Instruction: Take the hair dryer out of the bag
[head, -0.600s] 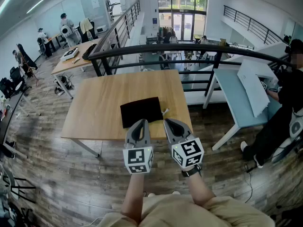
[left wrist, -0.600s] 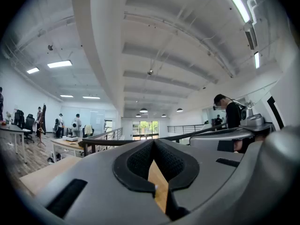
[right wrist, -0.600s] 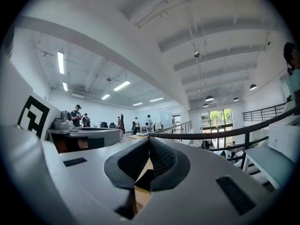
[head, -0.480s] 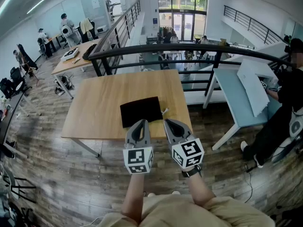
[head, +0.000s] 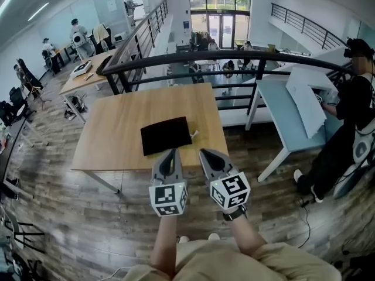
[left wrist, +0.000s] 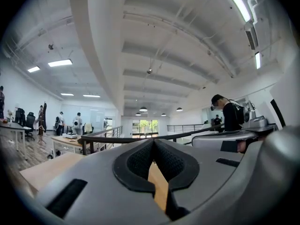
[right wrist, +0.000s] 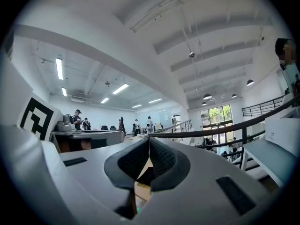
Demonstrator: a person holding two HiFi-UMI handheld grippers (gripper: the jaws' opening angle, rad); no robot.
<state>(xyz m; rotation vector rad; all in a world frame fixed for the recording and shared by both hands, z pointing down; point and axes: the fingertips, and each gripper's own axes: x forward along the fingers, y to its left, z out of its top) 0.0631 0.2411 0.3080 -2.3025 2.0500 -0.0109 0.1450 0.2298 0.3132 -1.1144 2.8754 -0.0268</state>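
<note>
A flat black bag (head: 166, 134) with a white drawstring end at its right side lies near the front edge of the wooden table (head: 117, 127). No hair dryer shows; the bag hides whatever is in it. My left gripper (head: 171, 153) is held level just short of the table's front edge, shut and empty, its tip close to the bag's near edge. My right gripper (head: 203, 153) sits beside it, also shut and empty. In the left gripper view the left gripper (left wrist: 152, 146) shows its pads met. In the right gripper view the right gripper (right wrist: 149, 144) frames a sliver of the black bag (right wrist: 146, 176).
A black curved railing (head: 234, 57) runs behind the table. A light blue table (head: 281, 116) stands to the right, where a person (head: 348, 122) in black stands beside it. More desks and people are at the far left. Wooden floor lies around the table.
The table and bag have shifted slightly left and up in the head view. Both grippers keep the same shut, side-by-side pose.
</note>
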